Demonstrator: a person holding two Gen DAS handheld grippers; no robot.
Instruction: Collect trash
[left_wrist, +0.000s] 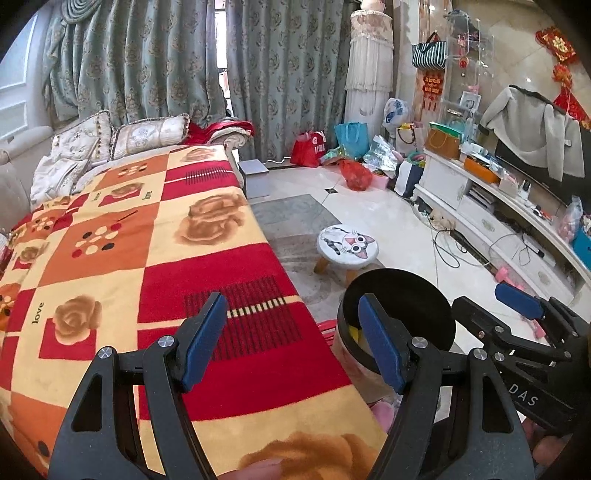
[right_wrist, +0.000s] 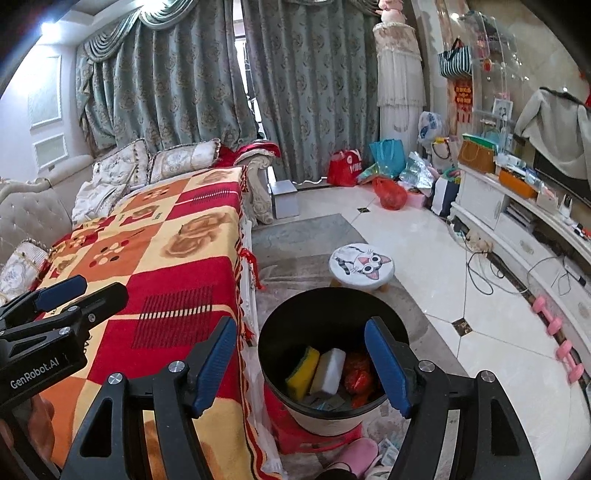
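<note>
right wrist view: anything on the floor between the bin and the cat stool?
Nothing. In the right wrist view only bare pale rug separates the black bin from the cat-print stool.

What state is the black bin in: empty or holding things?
Holding things: the black bin contains a yellow sponge, a white block and red wrapping.

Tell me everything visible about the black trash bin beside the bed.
The trash bin is round, black inside with a black rim and pale outer wall, upright and open-topped. It stands on something red on the floor beside the blanket-covered bed. Inside lie a yellow-green sponge, a white-grey sponge and red wrapping. Neither gripper touches it.
</note>
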